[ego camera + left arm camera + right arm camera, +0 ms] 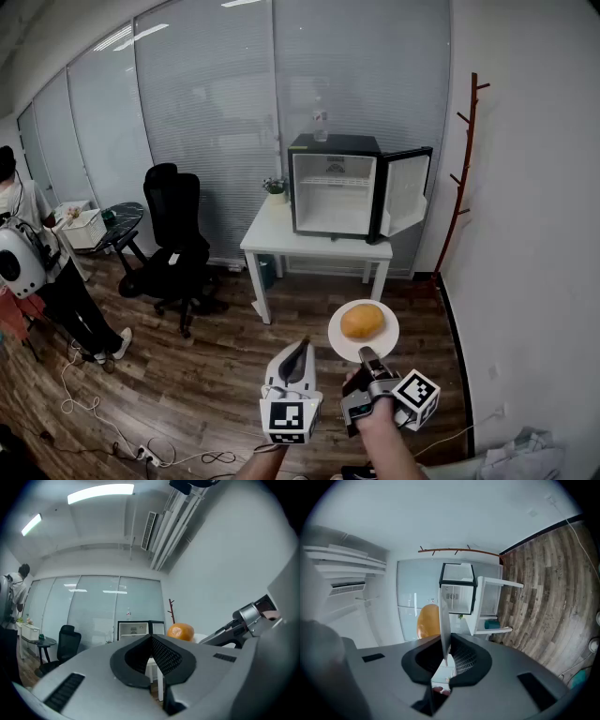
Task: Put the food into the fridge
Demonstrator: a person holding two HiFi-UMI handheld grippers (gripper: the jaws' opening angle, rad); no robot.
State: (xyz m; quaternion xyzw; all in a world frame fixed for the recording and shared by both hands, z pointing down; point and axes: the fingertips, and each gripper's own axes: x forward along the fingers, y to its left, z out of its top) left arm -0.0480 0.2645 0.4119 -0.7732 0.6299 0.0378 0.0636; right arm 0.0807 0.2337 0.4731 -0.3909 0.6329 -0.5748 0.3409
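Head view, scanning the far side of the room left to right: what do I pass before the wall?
person → small dark table → black office chair → potted plant → open fridge → coat rack

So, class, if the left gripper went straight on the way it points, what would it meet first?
The left gripper has free air ahead, then probably the white table under the open fridge; depth is unclear.
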